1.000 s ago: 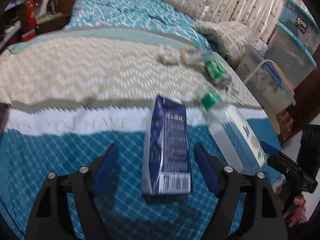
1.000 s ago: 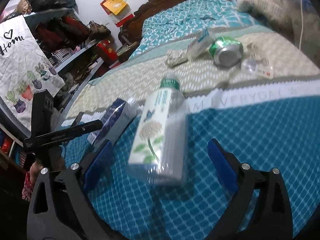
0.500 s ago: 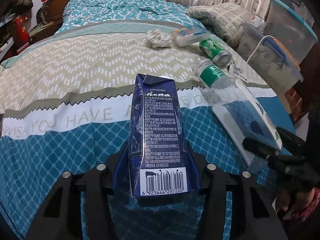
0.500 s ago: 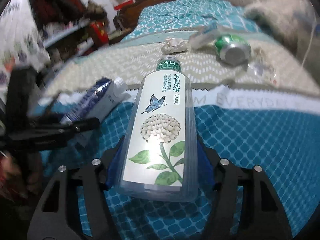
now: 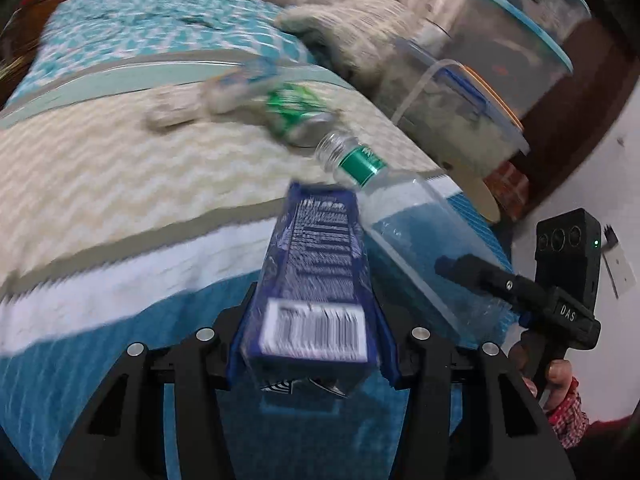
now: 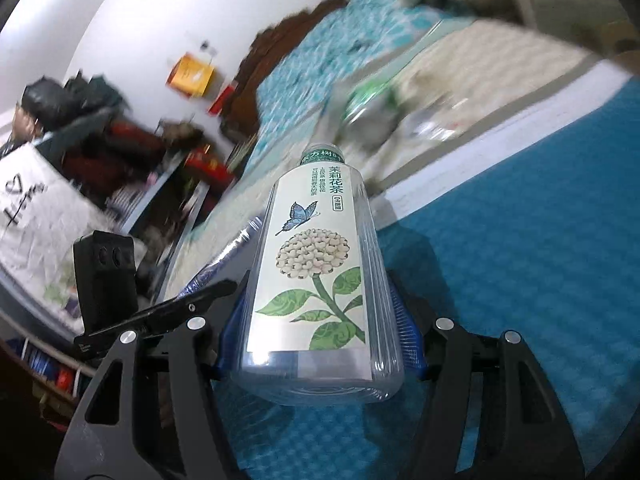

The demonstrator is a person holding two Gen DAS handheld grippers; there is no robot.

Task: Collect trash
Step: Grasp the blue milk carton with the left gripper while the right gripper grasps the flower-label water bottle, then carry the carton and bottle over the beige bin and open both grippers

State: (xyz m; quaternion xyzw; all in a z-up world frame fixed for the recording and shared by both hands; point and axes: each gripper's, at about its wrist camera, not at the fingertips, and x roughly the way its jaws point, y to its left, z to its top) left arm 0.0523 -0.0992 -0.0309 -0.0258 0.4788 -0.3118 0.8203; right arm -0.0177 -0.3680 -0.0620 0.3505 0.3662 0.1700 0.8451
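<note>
My left gripper (image 5: pixel 310 320) is shut on a dark blue drink carton (image 5: pixel 316 264), lifted off the teal bedspread (image 5: pixel 100 344), barcode end towards the camera. Just to its right a clear tea bottle (image 5: pixel 404 216) with a green neck band lies in my right gripper (image 5: pixel 480 272). In the right wrist view my right gripper (image 6: pixel 320 320) is shut on that bottle (image 6: pixel 320 248), its flower label facing up. The carton (image 6: pixel 224 256) shows to the bottle's left. Farther up the bed lie a green can (image 5: pixel 298 114), a crumpled paper (image 5: pixel 172 110) and a blurred wrapper (image 5: pixel 236 84).
Clear plastic storage boxes (image 5: pixel 460 112) stand stacked beside the bed's right edge, with a folded grey blanket (image 5: pixel 360 28) at its far corner. A person's hand (image 5: pixel 560 376) holds the right gripper's handle. Cluttered shelves (image 6: pixel 100 140) line the wall on the bed's other side.
Both grippers closed, the left on the carton and the right on the bottle, and lifted them off the bedspread. Both views have since swung and rolled, and are now blurred.
</note>
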